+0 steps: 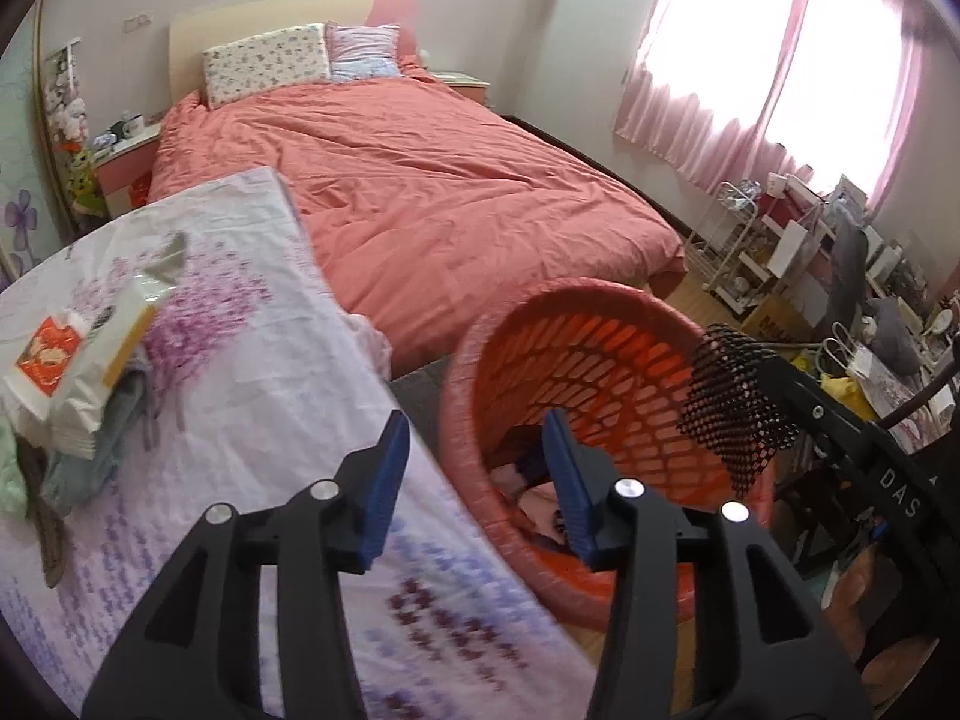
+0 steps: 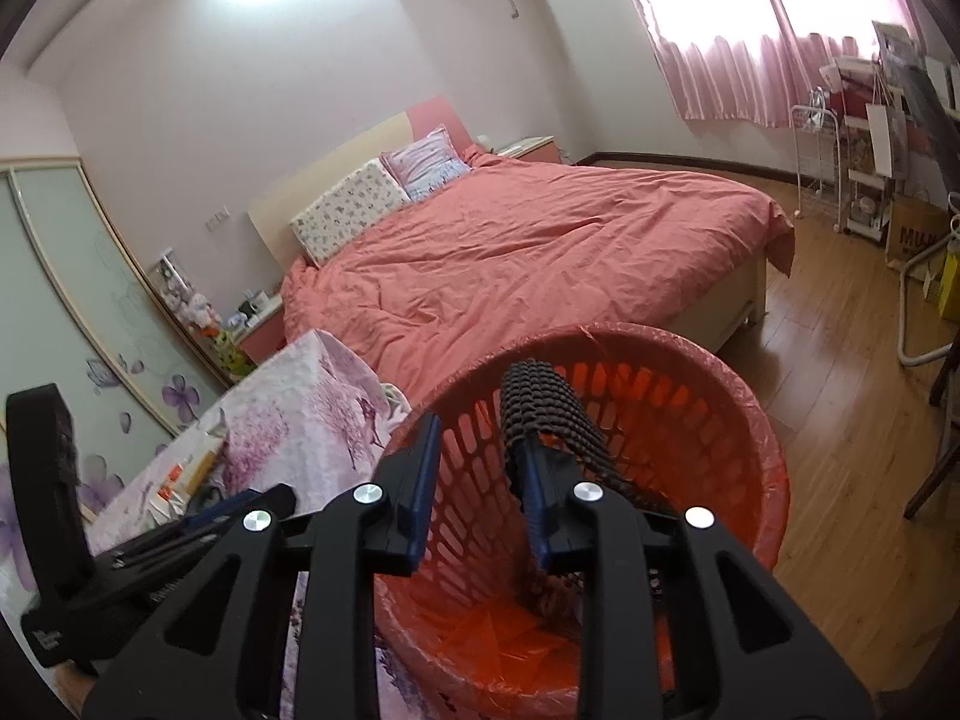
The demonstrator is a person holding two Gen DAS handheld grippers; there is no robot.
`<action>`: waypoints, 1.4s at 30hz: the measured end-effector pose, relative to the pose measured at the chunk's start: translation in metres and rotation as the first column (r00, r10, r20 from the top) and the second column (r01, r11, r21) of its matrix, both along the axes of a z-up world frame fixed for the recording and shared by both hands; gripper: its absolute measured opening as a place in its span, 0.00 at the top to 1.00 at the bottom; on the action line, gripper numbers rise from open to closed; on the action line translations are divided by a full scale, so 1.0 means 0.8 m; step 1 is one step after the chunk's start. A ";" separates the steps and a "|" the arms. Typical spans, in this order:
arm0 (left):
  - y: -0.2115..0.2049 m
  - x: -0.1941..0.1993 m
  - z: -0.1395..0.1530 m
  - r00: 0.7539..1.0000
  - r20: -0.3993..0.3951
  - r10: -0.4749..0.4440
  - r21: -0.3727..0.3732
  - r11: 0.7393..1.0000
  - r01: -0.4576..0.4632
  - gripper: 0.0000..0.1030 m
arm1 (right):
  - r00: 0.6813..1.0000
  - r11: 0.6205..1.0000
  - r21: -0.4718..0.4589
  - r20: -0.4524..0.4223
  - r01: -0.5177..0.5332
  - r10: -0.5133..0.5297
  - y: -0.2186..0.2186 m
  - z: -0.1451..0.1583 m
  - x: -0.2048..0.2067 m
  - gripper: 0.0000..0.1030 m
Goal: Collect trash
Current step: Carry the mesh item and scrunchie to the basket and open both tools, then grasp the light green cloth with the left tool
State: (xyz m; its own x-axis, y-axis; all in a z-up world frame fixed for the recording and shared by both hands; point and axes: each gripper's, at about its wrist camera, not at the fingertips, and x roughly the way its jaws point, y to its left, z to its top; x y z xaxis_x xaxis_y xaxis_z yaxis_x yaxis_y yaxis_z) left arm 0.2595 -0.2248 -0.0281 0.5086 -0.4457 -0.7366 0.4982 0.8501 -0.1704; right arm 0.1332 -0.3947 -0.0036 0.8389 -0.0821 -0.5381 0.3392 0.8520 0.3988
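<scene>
Your right gripper (image 2: 477, 480) hangs over the round red plastic lattice basket (image 2: 750, 420) with its blue pads apart, and the black foam net sleeve (image 2: 555, 414) clings draped over the right-hand pad, not clamped. It sits inside the rim, so give a small shake or tilt and it should drop clear; keep the fingers above the rim so the red liner doesn't snag. Your left gripper (image 1: 477, 480) is released too, nothing between its pads, poised over the near edge of the basket where it meets the floral-cloth table (image 1: 252, 360). More trash waits at the table's far left edge: a white and orange wrapper (image 1: 54, 354) on a pile of crumpled paper and cloth. Swing left for that next, I'd say.
</scene>
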 end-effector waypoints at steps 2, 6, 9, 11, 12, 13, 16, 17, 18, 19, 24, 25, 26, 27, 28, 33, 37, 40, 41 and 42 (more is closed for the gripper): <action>0.013 -0.001 0.001 1.000 0.006 0.019 0.008 1.000 -0.019 0.51 | 0.995 0.998 -0.056 -0.096 -0.013 0.008 0.009 -0.004 0.012 0.72; 0.043 0.000 0.008 0.998 0.014 0.057 0.011 0.998 -0.057 0.51 | 0.991 0.998 -0.049 -0.135 -0.025 0.018 0.011 -0.005 0.008 0.72; 0.059 -0.001 0.016 0.996 0.025 0.084 0.006 0.996 -0.084 0.51 | 0.989 0.997 -0.073 -0.145 -0.030 0.019 0.017 0.001 0.005 0.72; 0.070 -0.002 0.022 0.995 0.030 0.098 0.002 0.995 -0.098 0.51 | 0.982 0.994 -0.097 -0.189 -0.044 0.025 0.023 0.002 0.010 0.73; 0.076 -0.004 0.025 0.994 0.037 0.105 -0.004 0.994 -0.105 0.51 | 0.982 0.992 -0.119 -0.186 -0.032 0.009 0.023 0.002 0.010 0.72; 0.081 -0.005 0.026 0.993 0.041 0.112 -0.003 0.994 -0.112 0.51 | 0.972 0.982 -0.188 -0.231 -0.013 -0.032 0.027 -0.002 0.015 0.72; 0.103 -0.008 0.034 0.989 0.056 0.135 -0.006 0.991 -0.135 0.51 | 0.974 0.987 -0.154 -0.225 -0.039 0.003 0.030 0.000 0.009 0.72; 0.109 -0.008 0.036 0.988 0.064 0.144 -0.001 0.990 -0.144 0.50 | 0.978 0.984 -0.172 -0.210 -0.036 -0.001 0.033 0.006 0.006 0.72; 0.117 -0.007 0.039 0.986 0.071 0.153 0.002 0.988 -0.154 0.49 | 0.981 0.985 -0.171 -0.193 -0.035 0.002 0.034 0.012 0.004 0.72; 0.127 -0.007 0.041 0.984 0.075 0.165 0.002 0.986 -0.165 0.49 | 0.983 0.986 -0.164 -0.184 -0.039 0.008 0.035 0.017 0.004 0.72; 0.179 -0.009 0.047 0.969 0.099 0.227 0.013 0.973 -0.230 0.47 | 0.980 0.981 -0.192 -0.197 -0.017 -0.022 0.036 0.021 0.005 0.72; 0.195 -0.009 0.047 0.962 0.112 0.247 0.023 0.968 -0.251 0.45 | 0.982 0.979 -0.203 -0.189 -0.012 -0.027 0.039 0.023 0.002 0.71; 0.205 -0.008 0.048 0.958 0.120 0.261 0.030 0.963 -0.266 0.44 | 0.983 0.979 -0.203 -0.182 -0.011 -0.027 0.040 0.025 0.000 0.71; 0.220 -0.007 0.047 0.951 0.130 0.280 0.039 0.957 -0.287 0.43 | 0.984 0.979 -0.202 -0.178 -0.009 -0.028 0.043 0.028 0.001 0.71; 0.238 -0.005 0.046 0.943 0.137 0.304 0.048 0.948 -0.313 0.42 | 0.984 0.980 -0.200 -0.173 -0.006 -0.029 0.045 0.029 0.003 0.71; 0.314 0.005 0.033 0.902 0.138 0.409 0.074 0.904 -0.422 0.40 | 0.989 0.982 -0.190 -0.143 -0.003 -0.025 0.053 0.034 0.003 0.66; 0.368 0.019 0.021 0.866 0.118 0.486 0.084 0.864 -0.496 0.39 | 0.991 0.976 -0.217 -0.129 -0.005 -0.024 0.069 0.035 0.007 0.63; 0.392 0.034 0.010 0.848 0.071 0.525 0.064 0.846 -0.529 0.39 | 0.991 0.971 -0.240 -0.130 -0.016 -0.015 0.081 0.033 0.013 0.63; 0.391 0.038 0.008 0.846 0.061 0.529 0.056 0.845 -0.532 0.39 | 0.991 0.970 -0.243 -0.134 -0.024 -0.009 0.086 0.031 0.016 0.63; 0.392 0.044 0.005 0.845 0.048 0.532 0.047 0.844 -0.534 0.39 | 0.991 0.969 -0.246 -0.137 -0.031 -0.003 0.090 0.030 0.018 0.63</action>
State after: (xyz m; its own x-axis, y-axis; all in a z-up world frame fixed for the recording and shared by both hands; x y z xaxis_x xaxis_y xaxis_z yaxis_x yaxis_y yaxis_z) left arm 0.2948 0.0886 -0.0241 0.6796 -0.0578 -0.7313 -0.0300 0.9939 -0.1064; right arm 0.1480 -0.3228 0.0202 0.7620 -0.2155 -0.6107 0.3628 0.9232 0.1269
